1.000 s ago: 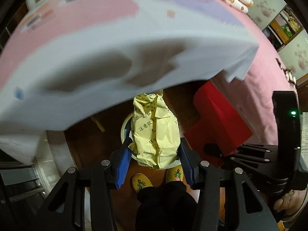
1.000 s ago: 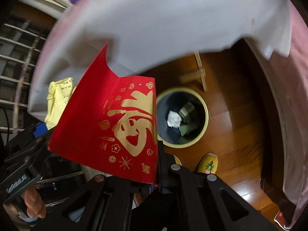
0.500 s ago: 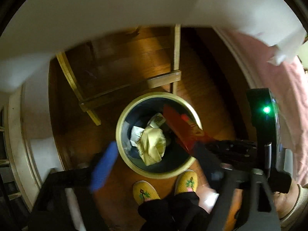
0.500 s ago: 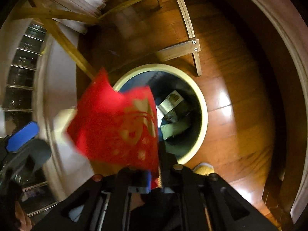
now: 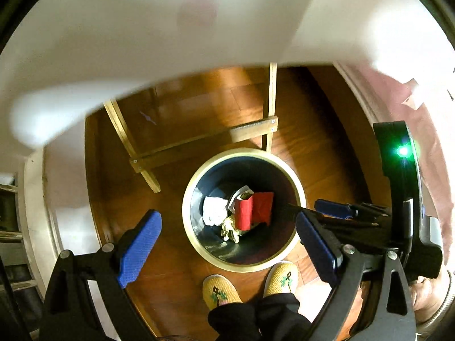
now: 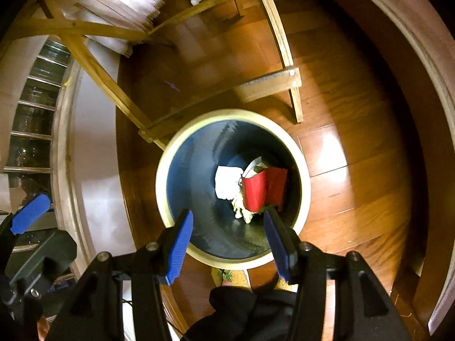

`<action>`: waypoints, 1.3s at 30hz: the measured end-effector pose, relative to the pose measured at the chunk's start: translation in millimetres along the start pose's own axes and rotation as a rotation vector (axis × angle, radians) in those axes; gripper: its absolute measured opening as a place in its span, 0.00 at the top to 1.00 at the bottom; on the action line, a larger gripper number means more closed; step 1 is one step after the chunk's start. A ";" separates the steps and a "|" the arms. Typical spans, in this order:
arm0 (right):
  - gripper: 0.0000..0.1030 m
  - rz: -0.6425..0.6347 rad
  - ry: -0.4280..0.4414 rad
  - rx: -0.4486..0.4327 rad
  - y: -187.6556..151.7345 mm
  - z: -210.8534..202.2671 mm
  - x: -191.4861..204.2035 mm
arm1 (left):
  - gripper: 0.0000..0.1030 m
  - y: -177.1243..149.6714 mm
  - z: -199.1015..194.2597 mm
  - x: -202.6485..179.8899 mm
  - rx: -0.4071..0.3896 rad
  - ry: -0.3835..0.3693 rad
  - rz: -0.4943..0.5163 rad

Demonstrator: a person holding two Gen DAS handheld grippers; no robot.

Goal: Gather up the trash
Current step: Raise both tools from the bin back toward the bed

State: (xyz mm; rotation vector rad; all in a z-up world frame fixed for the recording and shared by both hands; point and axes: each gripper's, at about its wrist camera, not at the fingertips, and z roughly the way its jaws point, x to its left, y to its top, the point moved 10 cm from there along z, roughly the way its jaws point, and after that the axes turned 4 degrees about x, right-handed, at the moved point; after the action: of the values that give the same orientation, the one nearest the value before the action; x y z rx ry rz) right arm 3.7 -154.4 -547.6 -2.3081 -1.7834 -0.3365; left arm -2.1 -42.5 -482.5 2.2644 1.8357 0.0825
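Lying at the bottom of the round bin (image 5: 244,265), the red envelope (image 5: 254,209) stands folded against the far right of the dark inner wall, with a crumpled yellow wrapper (image 5: 230,230) just under its near edge and a white crumpled tissue (image 5: 214,210) touching it on the left (a grey-white scrap pokes up behind the red paper, too small to name). The bin has a pale rim and sits on the wooden floor (image 6: 355,113), beside the foot of a light wooden frame (image 6: 270,83). Both tongs hang above the bin's mouth, pointing steeply down. The left tongs (image 5: 227,244) stand wide apart with nothing between the blue pads. The right tongs (image 6: 227,241) have just been opening, and their pads are also apart and bare, the red envelope well below them. Two yellow embroidered slippers (image 5: 220,289) stand at the bin's near rim, dark trouser legs above them.
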 end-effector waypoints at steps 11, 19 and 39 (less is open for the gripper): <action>0.49 0.014 0.017 -0.082 1.0 -105.9 26.4 | 0.08 13.8 -115.5 -4.4 -0.076 -0.015 0.009; 0.49 -0.014 0.026 -0.167 -3.7 -203.9 65.2 | 0.08 47.3 -224.0 -3.2 -0.178 -0.029 0.069; 0.39 -0.248 -0.041 -0.427 63.6 -382.5 169.1 | 0.08 130.7 -367.2 38.9 -0.342 -0.020 0.067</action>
State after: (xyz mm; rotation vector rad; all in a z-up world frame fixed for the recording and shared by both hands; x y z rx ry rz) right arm 85.7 -128.5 -133.4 -2.3645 -2.2028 -0.7844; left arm 64.0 21.0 -101.7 2.0771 1.5927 0.3555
